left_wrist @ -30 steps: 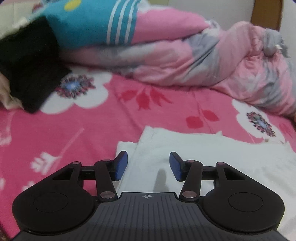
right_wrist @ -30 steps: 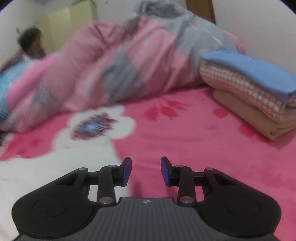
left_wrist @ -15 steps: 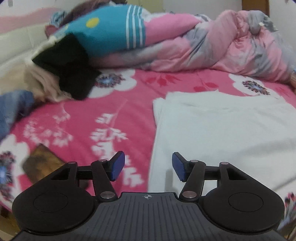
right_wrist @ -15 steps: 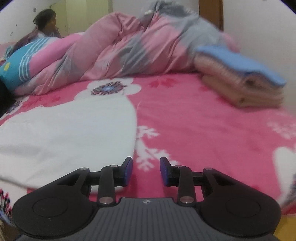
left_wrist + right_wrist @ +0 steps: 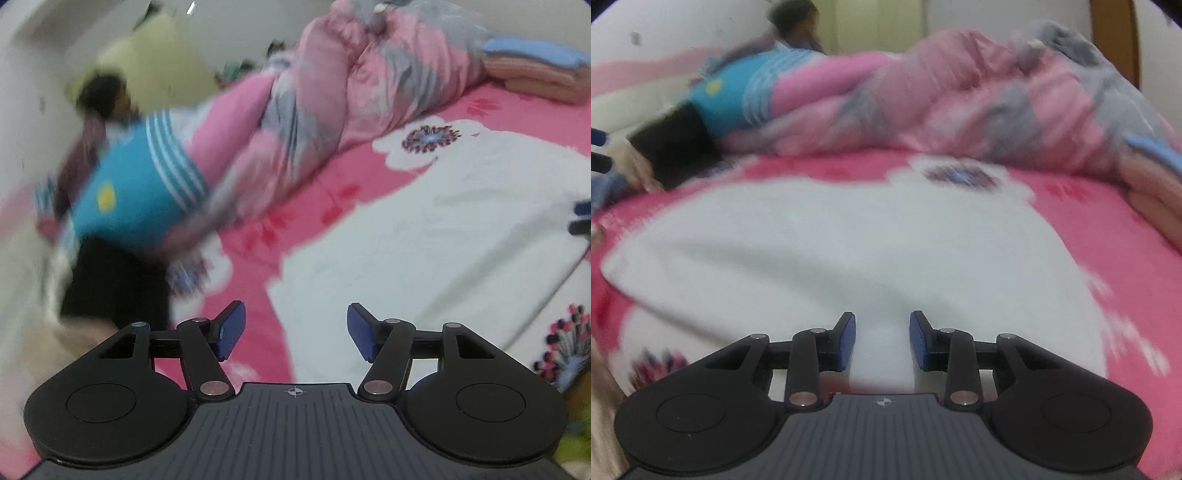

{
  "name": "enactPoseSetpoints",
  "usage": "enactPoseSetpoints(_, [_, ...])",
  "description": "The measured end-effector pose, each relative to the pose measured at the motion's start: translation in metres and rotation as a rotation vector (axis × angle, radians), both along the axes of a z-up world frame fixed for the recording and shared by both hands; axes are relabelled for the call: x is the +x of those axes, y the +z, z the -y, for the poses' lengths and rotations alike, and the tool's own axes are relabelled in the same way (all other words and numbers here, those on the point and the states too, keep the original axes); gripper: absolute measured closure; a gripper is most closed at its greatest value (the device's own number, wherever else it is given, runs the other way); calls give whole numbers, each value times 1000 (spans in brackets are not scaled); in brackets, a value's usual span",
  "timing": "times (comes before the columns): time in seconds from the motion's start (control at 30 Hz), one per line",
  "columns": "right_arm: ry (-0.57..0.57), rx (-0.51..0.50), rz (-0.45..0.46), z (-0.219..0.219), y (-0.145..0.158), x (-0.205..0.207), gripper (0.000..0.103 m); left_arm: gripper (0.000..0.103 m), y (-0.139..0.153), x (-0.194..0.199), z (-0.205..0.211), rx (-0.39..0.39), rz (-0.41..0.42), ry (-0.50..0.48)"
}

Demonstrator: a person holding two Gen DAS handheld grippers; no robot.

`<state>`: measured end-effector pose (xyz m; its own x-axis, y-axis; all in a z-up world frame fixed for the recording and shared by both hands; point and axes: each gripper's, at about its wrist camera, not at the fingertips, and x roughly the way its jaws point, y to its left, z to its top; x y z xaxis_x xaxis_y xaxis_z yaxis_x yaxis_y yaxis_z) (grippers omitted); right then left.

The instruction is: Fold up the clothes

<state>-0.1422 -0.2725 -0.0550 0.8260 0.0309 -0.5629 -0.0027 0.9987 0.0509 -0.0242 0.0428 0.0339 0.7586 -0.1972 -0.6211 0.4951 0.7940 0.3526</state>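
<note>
A white garment [image 5: 424, 240] lies spread flat on the pink flowered bedsheet [image 5: 306, 206]. My left gripper [image 5: 293, 328] hovers at the garment's near left corner; its jaws are opening and nothing is between the blue pads. In the right wrist view the white garment [image 5: 849, 251] fills the middle. My right gripper [image 5: 882, 339] hangs over its near edge, pads apart and not pressing on the cloth below. The right gripper's tip [image 5: 581, 218] shows at the left view's right edge. Both views are motion-blurred.
A bunched pink and grey quilt [image 5: 369, 92] lies across the back of the bed. A folded stack of clothes [image 5: 535, 70] sits at the far right. A teal striped item [image 5: 136, 192] and black clothing [image 5: 110, 280] lie at left. A person [image 5: 796, 18] is behind the bed.
The left gripper's pads have spread wider and its view has rolled and swung toward the garment's left corner. The right gripper has moved from over the pink sheet to over the white garment.
</note>
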Motion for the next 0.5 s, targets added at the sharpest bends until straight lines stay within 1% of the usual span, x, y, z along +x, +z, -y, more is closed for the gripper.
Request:
enactPoseSetpoints(0.03, [-6, 24, -1, 7, 0, -11, 69, 42, -14, -2, -3, -51, -48, 9])
enactPoseSetpoints(0.07, [-15, 42, -6, 13, 1, -22, 69, 42, -26, -7, -5, -88, -69, 32])
enactPoseSetpoints(0.17, [-56, 50, -56, 24, 14, -48, 68, 42, -49, -25, -16, -195, -71, 125])
enactPoseSetpoints(0.2, [-62, 51, -49, 27, 20, -52, 68, 41, -52, -29, -18, -231, -71, 146])
enactPoseSetpoints(0.23, [-67, 52, -34, 29, 25, -53, 67, 40, -55, -30, -16, -249, -70, 147])
enactPoseSetpoints(0.27, [-71, 53, -9, 30, 29, -49, 67, 40, -57, -32, -14, -263, -69, 143])
enactPoseSetpoints(0.37, [-80, 52, 63, 30, 39, -35, 66, 37, -64, -30, 4, -224, -16, 129])
enactPoseSetpoints(0.43, [-78, 39, 99, 27, 33, -15, 65, 36, -75, -26, 13, -213, 5, 131])
enactPoseSetpoints(0.47, [-79, 26, 105, 27, 27, -9, 65, 36, -82, -24, 14, -210, -10, 142])
enactPoseSetpoints(0.5, [-87, 7, 99, 26, 20, -3, 65, 36, -90, -22, 14, -214, -42, 168])
